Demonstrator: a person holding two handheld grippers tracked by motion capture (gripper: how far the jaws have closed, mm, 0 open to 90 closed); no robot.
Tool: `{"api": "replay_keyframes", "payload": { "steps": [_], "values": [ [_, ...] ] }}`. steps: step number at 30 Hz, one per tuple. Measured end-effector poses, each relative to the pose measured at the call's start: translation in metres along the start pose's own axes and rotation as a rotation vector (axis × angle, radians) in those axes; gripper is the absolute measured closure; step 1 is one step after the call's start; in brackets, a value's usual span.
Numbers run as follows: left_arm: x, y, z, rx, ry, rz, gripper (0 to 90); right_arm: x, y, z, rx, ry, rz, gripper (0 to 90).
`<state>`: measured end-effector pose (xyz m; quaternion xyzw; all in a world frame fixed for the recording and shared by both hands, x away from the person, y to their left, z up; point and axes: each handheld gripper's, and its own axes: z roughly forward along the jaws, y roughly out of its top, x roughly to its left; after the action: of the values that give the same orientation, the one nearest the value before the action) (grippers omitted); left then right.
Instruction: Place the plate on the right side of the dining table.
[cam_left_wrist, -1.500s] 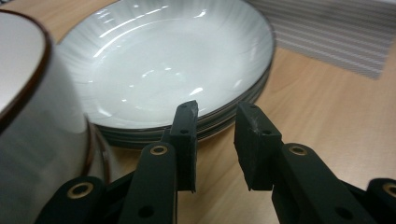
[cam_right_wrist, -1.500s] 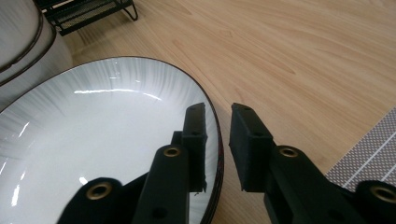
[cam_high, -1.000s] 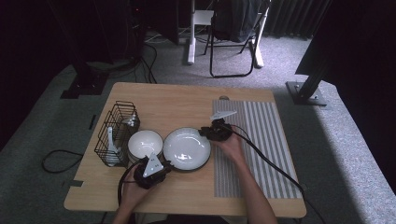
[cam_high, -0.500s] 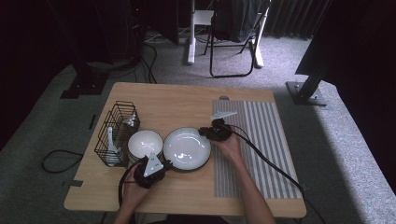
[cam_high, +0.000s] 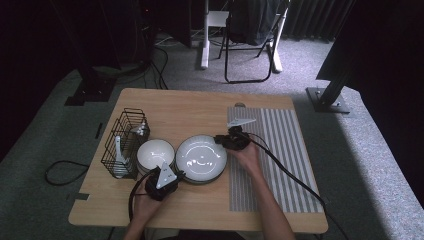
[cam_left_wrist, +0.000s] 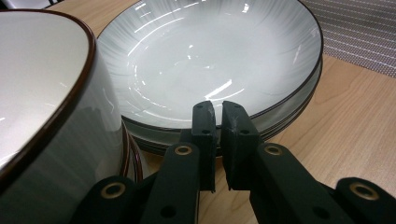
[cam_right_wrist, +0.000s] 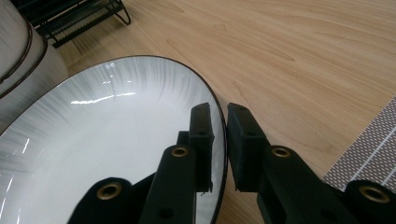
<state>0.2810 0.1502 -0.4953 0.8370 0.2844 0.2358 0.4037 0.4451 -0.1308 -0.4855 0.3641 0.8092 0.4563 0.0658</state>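
Grip is done: your left gripper (cam_high: 176, 176) and right gripper (cam_high: 221, 140), jaws just closed, pinch opposite rims of the top plate (cam_high: 201, 158) beside the bowls (cam_high: 156, 155); lifting remains.

1. No text, label, brand, number or sign can be read in any view.
2. The plate (cam_high: 201, 157) and the bowl (cam_high: 155, 153) carry only a dark rim line and faint grey streaks, no writing.
3. The striped mat (cam_high: 277, 150) bears plain stripes, no lettering.
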Motion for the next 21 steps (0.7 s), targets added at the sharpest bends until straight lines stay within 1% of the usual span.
{"api": "replay_keyframes", "payload": {
  "steps": [3, 6, 11, 14, 16, 20, 21],
  "values": [
    [0.0, 0.0, 0.0, -0.001, 0.002, -0.001, 85.1, -0.003, -0.003, 0.0, -0.006, 0.017, 0.028, 81.7],
    [0.0, 0.0, 0.001, 0.0, 0.003, -0.005, 85.1, -0.004, -0.005, 0.003, 0.011, 0.018, 0.028, 81.6],
    [0.0, 0.001, 0.001, 0.002, 0.0, -0.014, 85.1, -0.003, -0.006, 0.003, 0.008, 0.008, 0.026, 84.3],
    [0.0, 0.001, 0.003, 0.0, -0.003, -0.02, 85.1, -0.004, -0.005, 0.001, -0.001, 0.006, 0.027, 85.3],
    [-0.001, 0.002, 0.005, -0.001, -0.005, -0.027, 84.8, -0.005, -0.006, -0.002, -0.017, 0.007, 0.037, 85.9],
    [-0.002, 0.005, 0.008, 0.006, 0.004, -0.027, 84.5, -0.005, -0.004, -0.006, -0.024, -0.006, 0.037, 86.2],
    [-0.003, 0.005, 0.009, 0.004, 0.007, -0.033, 84.5, -0.006, -0.003, -0.007, -0.025, -0.009, 0.035, 86.3]
  ]
}}
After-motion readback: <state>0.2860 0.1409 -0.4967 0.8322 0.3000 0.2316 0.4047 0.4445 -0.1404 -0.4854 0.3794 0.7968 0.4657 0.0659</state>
